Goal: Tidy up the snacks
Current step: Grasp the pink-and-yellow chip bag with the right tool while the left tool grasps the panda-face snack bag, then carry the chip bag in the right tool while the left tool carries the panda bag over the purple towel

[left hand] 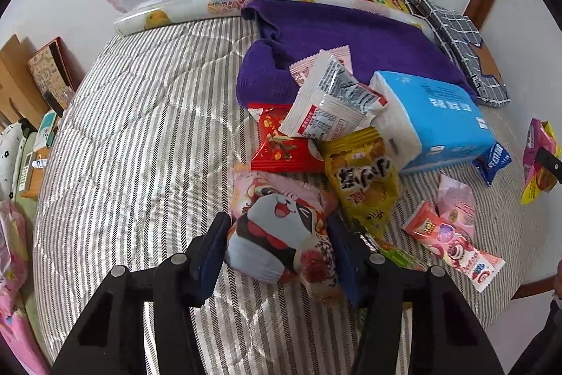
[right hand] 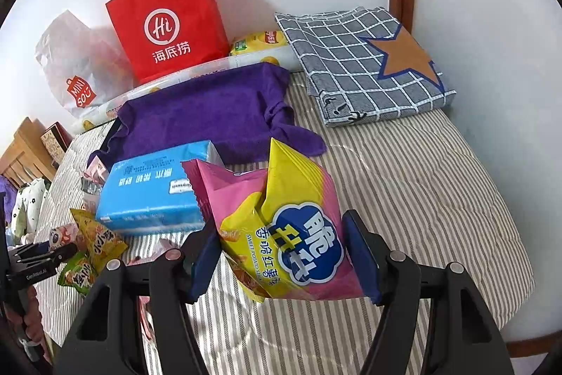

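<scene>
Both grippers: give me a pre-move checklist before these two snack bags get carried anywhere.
1. Right gripper closed on the pink and yellow sweet potato chip bag: ok, a pad on each side of it.
2. Left gripper on the panda-print snack bag: ok, pads on both sides.
3. Panda-print bag off the striped bedspread: cannot tell.
4. Chip bag clear of the blue tissue pack: cannot tell, they overlap in the right wrist view.
5. Bare bedspread to set the bags down: ok, open stripes to the left of the pile.
6. Red paper bag open on top: cannot tell.
</scene>
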{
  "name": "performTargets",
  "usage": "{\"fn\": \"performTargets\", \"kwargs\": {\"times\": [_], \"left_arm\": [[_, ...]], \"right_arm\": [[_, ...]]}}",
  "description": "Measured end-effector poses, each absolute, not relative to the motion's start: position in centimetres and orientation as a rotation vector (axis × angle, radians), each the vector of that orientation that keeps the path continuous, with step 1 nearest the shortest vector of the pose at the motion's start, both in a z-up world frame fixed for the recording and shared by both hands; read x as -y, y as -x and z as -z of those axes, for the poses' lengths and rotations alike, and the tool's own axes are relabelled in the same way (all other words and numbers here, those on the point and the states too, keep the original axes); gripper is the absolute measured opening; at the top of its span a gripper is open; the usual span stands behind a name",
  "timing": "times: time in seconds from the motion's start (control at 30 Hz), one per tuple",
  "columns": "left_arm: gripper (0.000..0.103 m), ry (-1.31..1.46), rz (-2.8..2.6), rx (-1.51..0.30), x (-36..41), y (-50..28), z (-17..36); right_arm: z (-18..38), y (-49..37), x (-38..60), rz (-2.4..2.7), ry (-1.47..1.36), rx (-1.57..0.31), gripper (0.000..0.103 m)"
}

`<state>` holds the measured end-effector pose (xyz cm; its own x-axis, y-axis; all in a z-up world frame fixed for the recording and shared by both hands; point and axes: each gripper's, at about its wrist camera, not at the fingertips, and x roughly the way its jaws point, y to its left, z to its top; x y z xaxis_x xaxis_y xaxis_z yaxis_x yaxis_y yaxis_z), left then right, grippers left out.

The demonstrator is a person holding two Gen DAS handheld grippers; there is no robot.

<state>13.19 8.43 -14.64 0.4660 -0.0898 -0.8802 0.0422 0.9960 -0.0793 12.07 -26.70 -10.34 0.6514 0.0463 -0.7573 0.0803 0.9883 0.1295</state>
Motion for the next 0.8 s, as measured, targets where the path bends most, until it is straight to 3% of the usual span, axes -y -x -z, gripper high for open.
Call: {"fn": "performTargets", "kwargs": {"times": [0.8], "left_arm": [[0.052, 0.087, 0.097, -0.928, -8.3, -9.3, 8.1]], "right_arm": [[8.1, -8.9, 23.4, -0.066, -0.128, -0.819, 0.066]]}}
